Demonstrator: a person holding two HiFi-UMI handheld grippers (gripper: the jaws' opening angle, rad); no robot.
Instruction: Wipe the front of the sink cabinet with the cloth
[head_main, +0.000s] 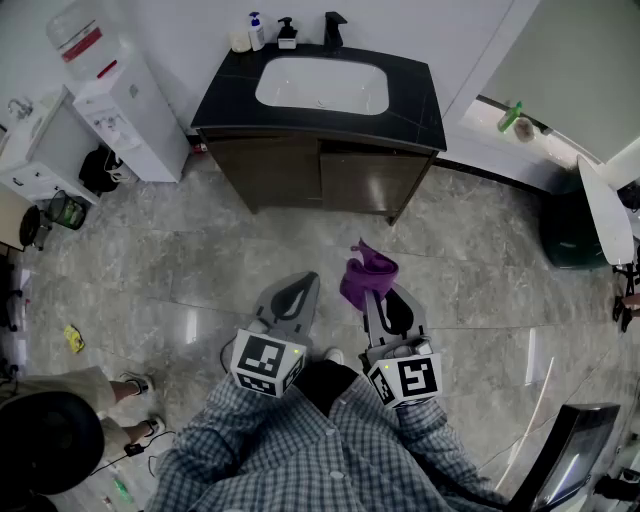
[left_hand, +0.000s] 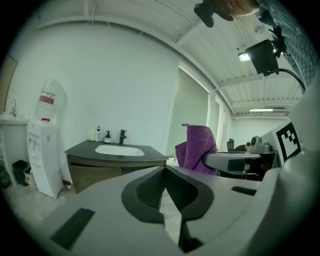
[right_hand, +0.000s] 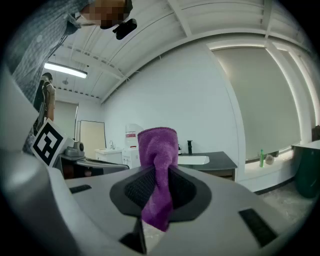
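Right gripper (right_hand: 159, 172) clamps cloth (right_hand: 157, 145) — cabinet (head_main: 320, 175) well apart.

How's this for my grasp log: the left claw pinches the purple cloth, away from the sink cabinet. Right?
No: the right claw pinches the purple cloth, away from the sink cabinet; the right gripper view shows it.
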